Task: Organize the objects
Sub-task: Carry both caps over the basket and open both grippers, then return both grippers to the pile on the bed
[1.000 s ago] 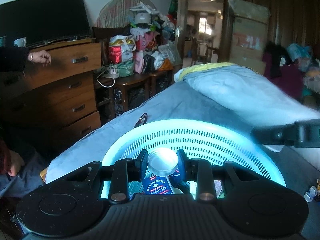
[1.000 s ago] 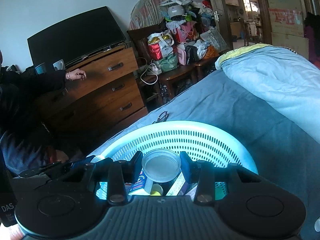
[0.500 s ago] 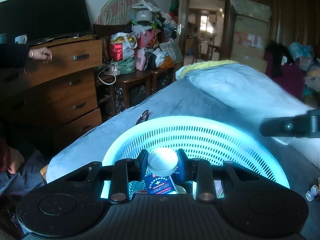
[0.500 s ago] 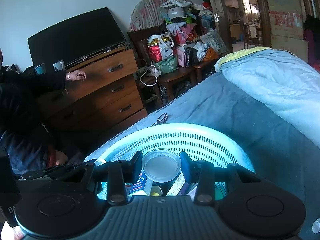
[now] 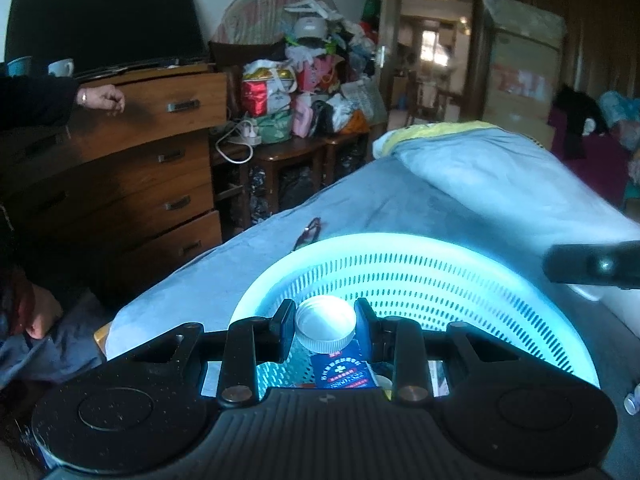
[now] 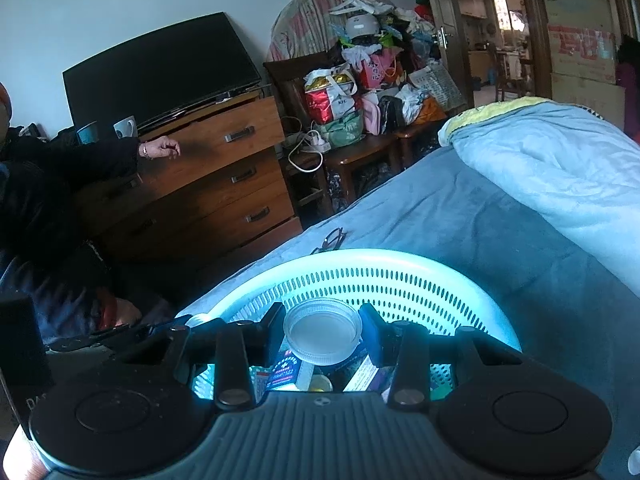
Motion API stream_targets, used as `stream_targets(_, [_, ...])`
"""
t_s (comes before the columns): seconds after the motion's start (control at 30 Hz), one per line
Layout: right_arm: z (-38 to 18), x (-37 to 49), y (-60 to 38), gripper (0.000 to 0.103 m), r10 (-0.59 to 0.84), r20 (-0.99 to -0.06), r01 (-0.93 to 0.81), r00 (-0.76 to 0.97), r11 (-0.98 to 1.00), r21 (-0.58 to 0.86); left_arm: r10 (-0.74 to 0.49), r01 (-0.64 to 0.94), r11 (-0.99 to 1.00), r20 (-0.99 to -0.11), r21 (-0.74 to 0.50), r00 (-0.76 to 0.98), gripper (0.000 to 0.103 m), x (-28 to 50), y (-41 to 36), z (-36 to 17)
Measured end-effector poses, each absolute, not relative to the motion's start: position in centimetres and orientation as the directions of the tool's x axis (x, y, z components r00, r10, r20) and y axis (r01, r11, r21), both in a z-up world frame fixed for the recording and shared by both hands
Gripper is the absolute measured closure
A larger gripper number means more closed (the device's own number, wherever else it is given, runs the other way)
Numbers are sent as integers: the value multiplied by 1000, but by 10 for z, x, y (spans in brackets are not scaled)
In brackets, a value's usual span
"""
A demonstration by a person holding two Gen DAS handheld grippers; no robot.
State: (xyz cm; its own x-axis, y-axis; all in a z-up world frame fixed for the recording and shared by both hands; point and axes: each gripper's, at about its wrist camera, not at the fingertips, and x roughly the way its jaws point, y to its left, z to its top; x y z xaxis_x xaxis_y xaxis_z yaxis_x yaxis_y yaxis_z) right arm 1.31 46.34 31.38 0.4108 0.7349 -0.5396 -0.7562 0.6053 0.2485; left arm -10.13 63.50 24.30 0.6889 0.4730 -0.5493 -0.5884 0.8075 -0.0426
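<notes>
Dim room, fisheye-warped edges

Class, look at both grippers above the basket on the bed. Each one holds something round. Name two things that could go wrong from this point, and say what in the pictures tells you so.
1. The left gripper pinches a white cap only by its edges, so it might slip out.
2. The right gripper holds a clear lid over a basket already filled with boxes; dropped there, it might bounce out onto the bed near the glasses.

You see a pale turquoise basket (image 5: 420,276) with slotted perforations, a white ribbed cap (image 5: 325,323), a translucent, seemingly frosted lid (image 6: 322,330), a blue box (image 5: 345,372) printed white, all over grey-blue bedding (image 6: 460,216).
</notes>
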Motion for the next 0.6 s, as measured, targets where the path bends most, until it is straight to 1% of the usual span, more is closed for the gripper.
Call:
stream_targets(0.03, [315, 12, 462, 31, 735, -524, -756, 431, 611, 235, 477, -591, 806, -547, -40, 688, 42, -102, 635, 243])
stream_targets(0.07, [317, 10, 459, 18, 738, -500, -755, 452, 615, 225, 489, -597, 802, -540, -31, 685, 28, -104, 634, 243])
stream_targets(0.1, [319, 8, 454, 5, 742, -468, -750, 481, 624, 218, 518, -614, 789, -519, -17, 680, 5, -107, 633, 244])
stream_targets(0.13, [322, 6, 447, 4, 744, -440, -745, 503, 631, 216, 552, -634, 773, -491, -1, 674, 0, -110, 631, 245])
stream_targets(0.17, [324, 7, 443, 5, 751, -436, -747, 497, 625, 226, 582, -652, 758, -464, 11, 668, 0, -114, 627, 247])
stream_targets(0.2, [325, 9, 436, 7, 760, -436, -747, 483, 617, 248, 590, -660, 751, -460, 11, 664, 0, -116, 627, 248])
stream_targets(0.27, [326, 12, 421, 10, 765, -426, -735, 482, 618, 279, 574, -657, 754, -465, -21, 674, 0, -117, 627, 253])
stream_targets(0.37, [324, 10, 386, 11, 761, -394, -714, 516, 636, 292, 571, -646, 762, -427, -43, 701, 0, -119, 616, 268])
stream_targets(0.5, [316, 2, 323, 11, 728, -354, -687, 587, 679, 258, 519, -567, 821, -333, -62, 787, 0, -120, 576, 298])
stream_targets(0.6, [301, -16, 253, 12, 662, -307, -627, 683, 748, 219, 426, -456, 887, -258, -68, 867, 0, -116, 532, 314])
